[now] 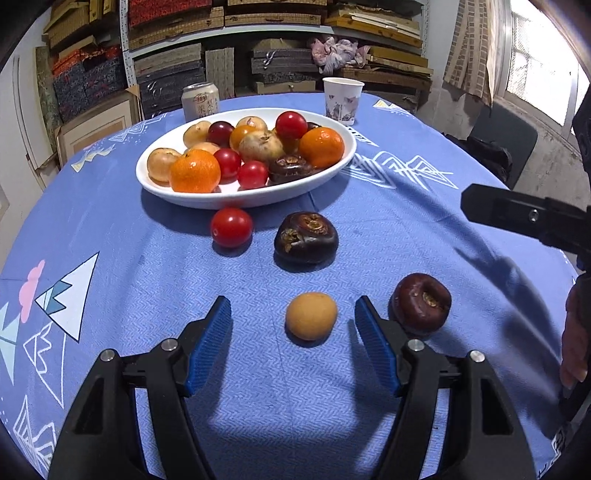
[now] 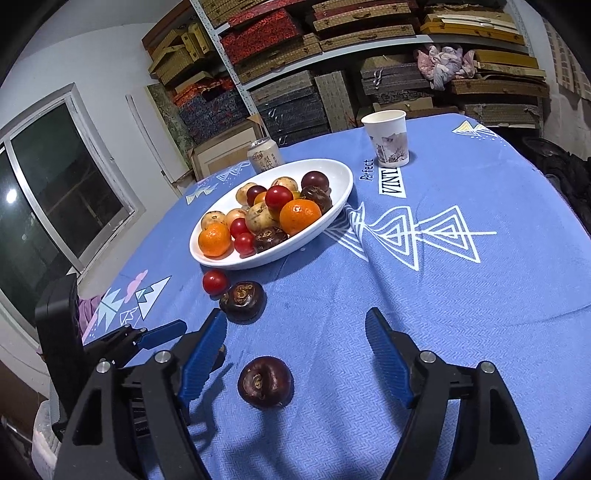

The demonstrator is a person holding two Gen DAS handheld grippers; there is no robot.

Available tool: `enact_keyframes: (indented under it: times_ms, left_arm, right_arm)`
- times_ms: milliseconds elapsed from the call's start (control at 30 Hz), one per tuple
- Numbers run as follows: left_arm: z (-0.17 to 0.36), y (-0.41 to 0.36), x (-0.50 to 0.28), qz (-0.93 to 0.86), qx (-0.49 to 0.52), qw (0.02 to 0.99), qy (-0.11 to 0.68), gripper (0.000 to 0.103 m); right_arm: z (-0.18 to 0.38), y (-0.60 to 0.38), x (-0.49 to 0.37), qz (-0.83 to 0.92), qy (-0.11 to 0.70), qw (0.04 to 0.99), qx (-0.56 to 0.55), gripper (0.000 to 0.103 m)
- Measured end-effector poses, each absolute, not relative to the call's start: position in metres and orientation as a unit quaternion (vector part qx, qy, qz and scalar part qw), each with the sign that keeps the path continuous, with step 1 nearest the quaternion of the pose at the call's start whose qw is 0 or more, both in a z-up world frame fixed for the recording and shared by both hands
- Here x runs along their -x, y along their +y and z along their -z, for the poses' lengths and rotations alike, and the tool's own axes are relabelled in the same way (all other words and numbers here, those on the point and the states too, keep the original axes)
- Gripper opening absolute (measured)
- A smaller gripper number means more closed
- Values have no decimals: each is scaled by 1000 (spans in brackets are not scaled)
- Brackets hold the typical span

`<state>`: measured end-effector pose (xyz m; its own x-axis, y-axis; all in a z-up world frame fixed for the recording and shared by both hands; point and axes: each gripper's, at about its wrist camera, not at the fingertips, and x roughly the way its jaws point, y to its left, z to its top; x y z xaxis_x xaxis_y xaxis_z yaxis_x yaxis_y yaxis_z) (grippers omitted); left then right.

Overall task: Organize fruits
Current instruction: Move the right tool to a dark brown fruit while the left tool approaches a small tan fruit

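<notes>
Between the wide-spread blue ribbed pads of the left tool a small, matte tan fruit is seen, untouched, on the woven blue worktop. A glossy dark chestnut lies between the equally wide pads of the right tool, clear of both. Beyond, a second dark chestnut and a shiny red tomato are found just before the oval white dish heaped with fruit. Shelves of stacked boxes are seen behind.
</notes>
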<state>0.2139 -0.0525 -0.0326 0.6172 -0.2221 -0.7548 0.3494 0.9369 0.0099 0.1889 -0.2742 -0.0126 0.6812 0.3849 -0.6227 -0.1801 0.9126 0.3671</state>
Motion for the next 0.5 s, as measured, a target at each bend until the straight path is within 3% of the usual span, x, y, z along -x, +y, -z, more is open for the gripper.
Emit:
enact_keyframes:
  times_ms: [167,267,500]
  left_arm:
    - [35,-52,-217,150,-79,894,415,67]
    - [37,-51,-220,148,-80,891,422,51]
    - [36,-52,-217,147,-87,893,416,46]
  right_arm:
    - [15,-274,-190,-154,374,904,-142,79]
    - [17,-273,-190,-154,378,902,-141,80]
    - [18,-272,-191,-154,382,901,-138,80]
